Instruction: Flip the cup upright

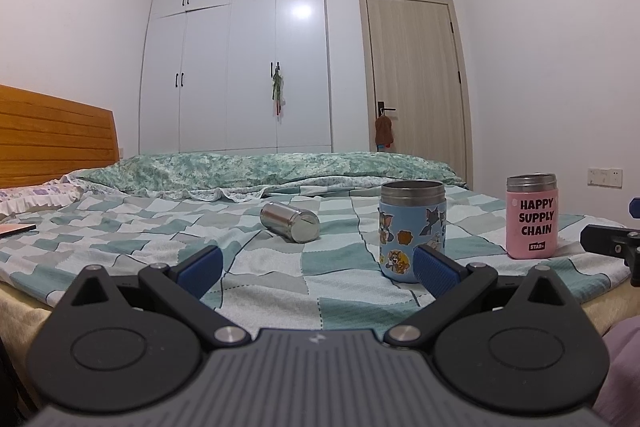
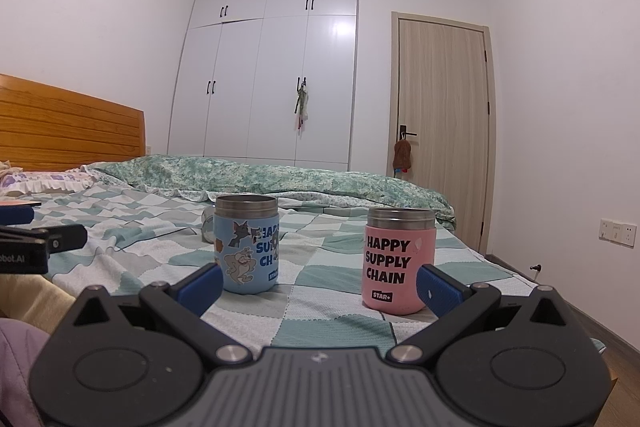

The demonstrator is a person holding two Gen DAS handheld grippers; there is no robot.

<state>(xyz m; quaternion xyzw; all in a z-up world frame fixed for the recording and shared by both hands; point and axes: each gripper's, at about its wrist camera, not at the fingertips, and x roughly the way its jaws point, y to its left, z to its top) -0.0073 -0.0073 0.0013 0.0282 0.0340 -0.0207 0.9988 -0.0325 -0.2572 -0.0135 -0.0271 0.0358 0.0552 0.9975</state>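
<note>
A bare steel cup [image 1: 290,221] lies on its side on the checked bed sheet [image 1: 280,267], its base toward me; in the right wrist view only a sliver of it [image 2: 207,223] shows behind the blue cup. A blue cartoon-sleeved cup [image 1: 412,229] [image 2: 246,243] and a pink "HAPPY SUPPLY CHAIN" cup [image 1: 532,215] [image 2: 398,259] stand upright. My left gripper [image 1: 318,269] is open and empty, short of the lying cup. My right gripper [image 2: 320,287] is open and empty, in front of the two upright cups.
A folded green quilt [image 1: 260,167] lies across the far side of the bed. A wooden headboard [image 1: 52,135] and pillows are at left. White wardrobe [image 1: 240,59] and a door [image 1: 416,83] stand behind. The bed edge runs along the front.
</note>
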